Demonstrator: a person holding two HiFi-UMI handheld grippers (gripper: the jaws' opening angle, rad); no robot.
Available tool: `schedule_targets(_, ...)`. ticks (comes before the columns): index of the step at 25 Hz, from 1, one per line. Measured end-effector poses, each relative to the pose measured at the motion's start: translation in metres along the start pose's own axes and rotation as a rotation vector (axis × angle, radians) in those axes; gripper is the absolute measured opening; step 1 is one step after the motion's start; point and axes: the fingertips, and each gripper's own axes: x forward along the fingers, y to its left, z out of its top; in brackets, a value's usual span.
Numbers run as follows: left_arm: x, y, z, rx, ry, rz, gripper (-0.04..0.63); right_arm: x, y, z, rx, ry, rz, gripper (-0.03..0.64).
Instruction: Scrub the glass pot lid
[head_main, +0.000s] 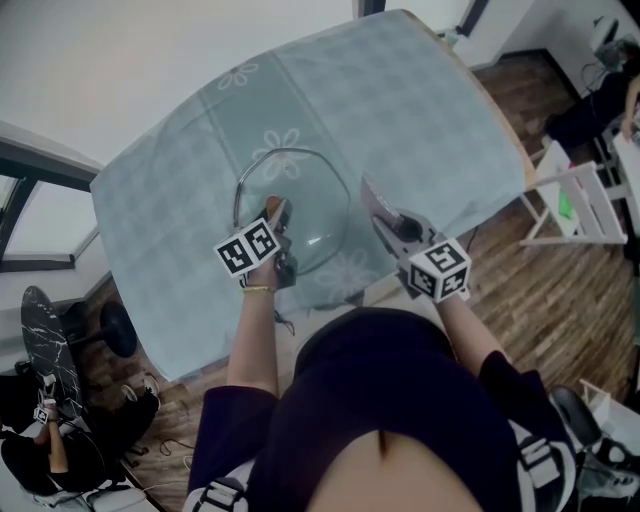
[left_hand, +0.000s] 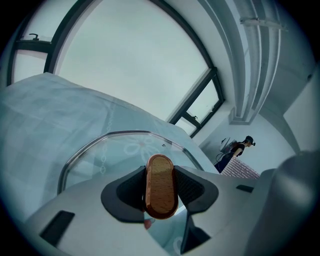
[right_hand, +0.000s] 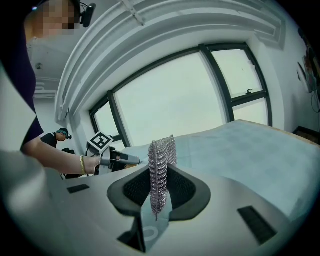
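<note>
Worktop (head_main: 180, 200) under pale checked cloth with flower print. Wood floor (head_main: 560, 290) off right edge, white frame (head_main: 572, 240) standing on it. Skateboard (head_main: 45, 345) and dumbbell (head_main: 116, 328) on floor off near left corner. Large window (left_hand: 130, 55) behind far edge. Person (left_hand: 235, 149) far back.

Checked blue tablecloth (head_main: 420, 110); brown knob (left_hand: 161, 186); silver scrubber (right_hand: 159, 175).

- A dark top (head_main: 390, 400) with short sleeves.
- A thin gold bracelet (head_main: 258, 289) at the left wrist.
- Pale grey shells on the left gripper (head_main: 279, 210) and right gripper (head_main: 372, 195), with black pads (left_hand: 192, 186) (finely ribbed).
- Each carries a white cube (head_main: 247, 250) printed with black square markers.
</note>
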Motion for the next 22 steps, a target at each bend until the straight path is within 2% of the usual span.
schedule_targets(19,0.032,0.007,-0.032,0.087,0.109,0.211,0.169,0.011,-0.038,0.017,-0.059,0.045,0.120,0.081)
schedule_targets(22,0.033,0.008,-0.035,0.095,0.105,0.237,0.169,0.012,-0.044,0.018,-0.068,0.056,0.140,0.081)
